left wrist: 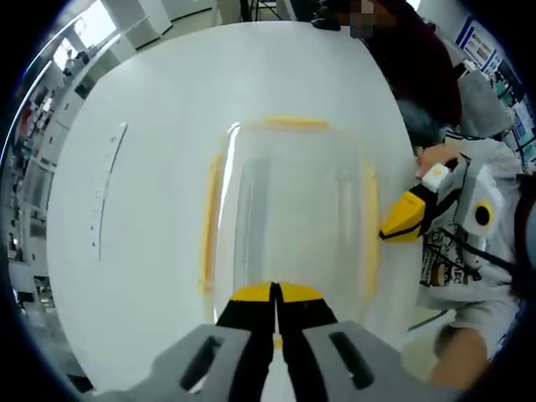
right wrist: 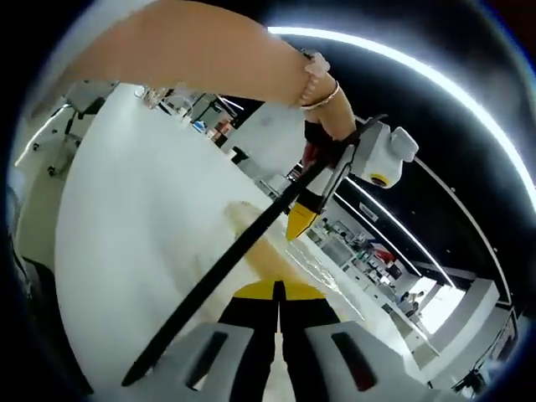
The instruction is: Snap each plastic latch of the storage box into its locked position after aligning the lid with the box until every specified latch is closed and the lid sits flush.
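Clear glossy plastic storage box (left wrist: 289, 209) with yellow plastic latches (left wrist: 210, 219) on a smooth white table (left wrist: 151, 167).

Grey left gripper (left wrist: 275, 295), black jaws tipped yellow, person's perhaps printed grey shirt (left wrist: 456, 243)

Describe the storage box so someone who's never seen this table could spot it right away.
On the big white table, look just ahead of the left gripper. The storage box is the clear plastic tub with a transparent lid; its yellow latches along the edges set it apart.

L gripper (left wrist: 275, 293) jaws closed; R gripper (right wrist: 279, 291) jaws closed.
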